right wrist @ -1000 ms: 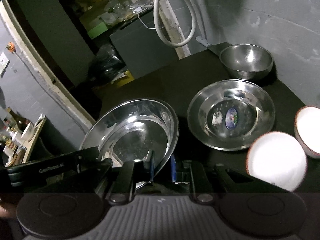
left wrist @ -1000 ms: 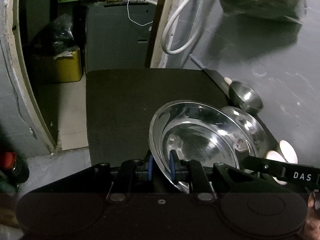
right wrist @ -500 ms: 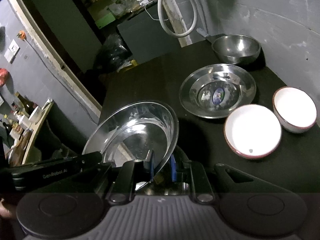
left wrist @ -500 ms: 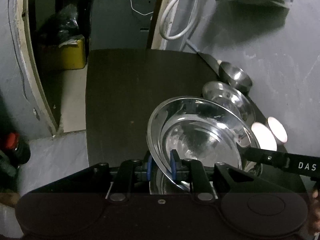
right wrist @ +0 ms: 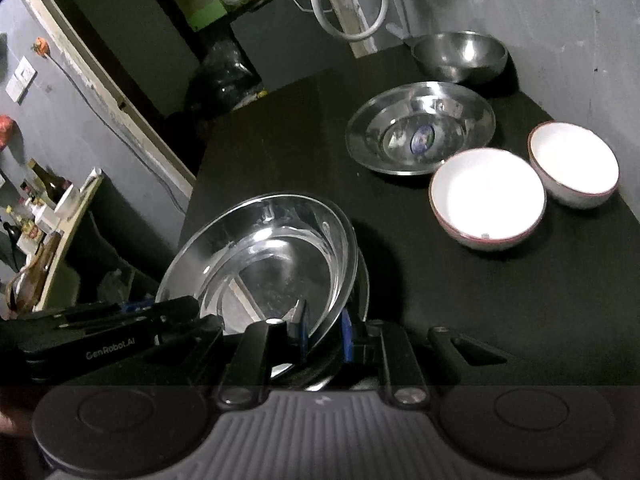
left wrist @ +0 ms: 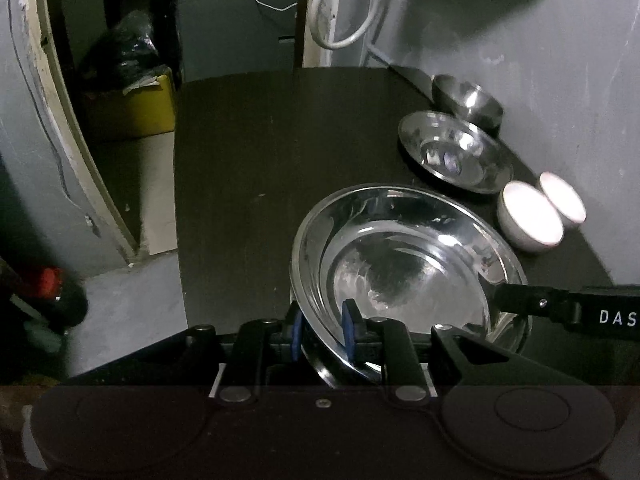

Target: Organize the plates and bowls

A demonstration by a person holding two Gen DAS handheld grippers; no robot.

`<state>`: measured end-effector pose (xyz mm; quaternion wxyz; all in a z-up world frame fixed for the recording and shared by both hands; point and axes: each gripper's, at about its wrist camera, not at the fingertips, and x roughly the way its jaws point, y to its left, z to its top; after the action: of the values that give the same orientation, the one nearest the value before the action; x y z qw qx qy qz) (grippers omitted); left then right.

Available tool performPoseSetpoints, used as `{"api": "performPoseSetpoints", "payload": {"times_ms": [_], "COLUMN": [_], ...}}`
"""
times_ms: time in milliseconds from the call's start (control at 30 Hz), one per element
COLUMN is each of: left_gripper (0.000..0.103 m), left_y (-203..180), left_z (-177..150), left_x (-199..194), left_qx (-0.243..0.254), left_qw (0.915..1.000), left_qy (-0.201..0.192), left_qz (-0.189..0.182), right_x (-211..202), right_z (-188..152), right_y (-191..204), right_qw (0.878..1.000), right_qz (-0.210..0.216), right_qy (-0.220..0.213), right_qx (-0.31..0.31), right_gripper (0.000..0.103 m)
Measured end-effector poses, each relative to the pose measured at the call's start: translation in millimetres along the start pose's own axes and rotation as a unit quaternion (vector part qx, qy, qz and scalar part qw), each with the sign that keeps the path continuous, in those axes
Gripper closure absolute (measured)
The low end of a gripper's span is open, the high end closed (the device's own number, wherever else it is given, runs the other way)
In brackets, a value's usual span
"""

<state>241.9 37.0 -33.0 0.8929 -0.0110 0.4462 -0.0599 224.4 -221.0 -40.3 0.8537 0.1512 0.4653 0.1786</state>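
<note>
Steel plate (left wrist: 404,268) sits tilted above the near part of the dark counter (left wrist: 256,168), its rim clamped on one side by the left hand-held gripper (left wrist: 320,330) and on the opposite side by the right hand-held gripper (right wrist: 322,334). Farther along the counter by the grey wall (right wrist: 560,20) rest a second steel plate (right wrist: 420,126), a steel bowl (right wrist: 460,54) behind it, and two white bowls (right wrist: 488,196) side by side

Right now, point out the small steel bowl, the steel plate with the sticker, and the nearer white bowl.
small steel bowl (right wrist: 460,54), right wrist view, inner wall.
steel plate (right wrist: 384,128), right wrist view, sloping inner wall.
nearer white bowl (right wrist: 486,194), right wrist view, inside bottom.
</note>
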Motion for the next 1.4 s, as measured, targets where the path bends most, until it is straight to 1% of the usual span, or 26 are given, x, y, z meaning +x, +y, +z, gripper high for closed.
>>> {"api": "performPoseSetpoints", "payload": {"times_ms": [200,300,467,633,733,833,900,933,967,1000,1033,1100,1133,1167,1200,1267,1333,1400], "left_gripper": [0.079,0.077,0.075,0.075,0.074,0.07,0.059,0.055,0.046,0.037,0.032,0.013,0.01,0.004,0.001,0.001,0.001,0.001], "left_y": [-6.6,-9.7,-14.7,-11.4,-10.1,-9.5,-9.4,-8.5,-8.1,-6.9,-6.3,-5.2,-5.3,-4.8,-4.7,-5.2,-8.1,-11.1], "left_z": [-3.2,-3.0,-3.4,-3.9,-5.6,-4.6,-3.0,-1.9,-0.4,1.3,3.6,9.9,13.2,16.6,21.0,30.5,42.9,54.1], "left_x": [6.6,7.4,9.6,14.4,16.1,17.0,16.9,16.7,16.2,15.4,14.4,12.5,12.5,12.4,13.2,17.3,24.1,29.6], "left_qx": [0.016,0.025,0.035,0.021,0.014,0.008,0.006,0.004,0.0,-0.003,-0.008,-0.018,-0.023,-0.027,-0.033,-0.04,-0.053,-0.069], "left_qw": [0.9995,0.9992,0.9986,0.9988,0.9987,0.9987,0.9985,0.9985,0.9985,0.9985,0.9985,0.9983,0.9982,0.9979,0.9975,0.9968,0.9953,0.9938], "left_qy": [0.007,0.01,0.013,0.028,0.032,0.034,0.033,0.032,0.029,0.026,0.019,0.003,-0.005,-0.012,-0.02,-0.026,-0.026,-0.037], "left_qz": [0.027,0.03,0.036,0.035,0.036,0.038,0.043,0.044,0.045,0.047,0.05,0.055,0.056,0.057,0.059,0.065,0.076,0.079], "right_x": [5.2,5.5,4.6,4.4,4.3,4.9,4.7,4.1,3.6,2.8,2.0,0.4,-0.7,-2.2,-3.4,-5.2,-5.9,-6.1], "right_z": [-4.6,-3.5,-5.1,-5.0,-3.8,-3.6,-3.2,-2.8,-2.3,-1.5,-0.5,2.4,4.3,7.5,10.9,19.3,31.0,43.7], "right_y": [6.2,10.0,16.6,18.5,17.8,16.5,13.6,13.3,13.3,13.1,12.2,8.4,6.1,2.3,-1.4,-9.2,-18.1,-24.9], "right_qw": [1.0,0.999,0.999,0.998,0.998,0.998,0.998,0.998,0.998,0.998,0.998,0.998,0.998,0.998,0.998,0.998,0.998,0.997], "right_qz": [-0.007,-0.015,-0.023,-0.024,-0.025,-0.03,-0.023,-0.022,-0.022,-0.023,-0.023,-0.025,-0.027,-0.03,-0.033,-0.042,-0.051,-0.061], "right_qy": [0.006,0.008,0.013,0.019,0.02,0.024,0.025,0.024,0.023,0.02,0.018,0.011,0.007,0.0,-0.006,-0.016,-0.025,-0.028], "right_qx": [-0.016,-0.028,-0.047,-0.055,-0.057,-0.057,-0.052,-0.053,-0.055,-0.058,-0.058,-0.057,-0.055,-0.053,-0.051,-0.044,-0.034,-0.024], "right_gripper": [0.083,0.082,0.076,0.074,0.069,0.063,0.06,0.054,0.047,0.044,0.039,0.031,0.025,0.02,0.016,0.001,0.0,0.0]}}
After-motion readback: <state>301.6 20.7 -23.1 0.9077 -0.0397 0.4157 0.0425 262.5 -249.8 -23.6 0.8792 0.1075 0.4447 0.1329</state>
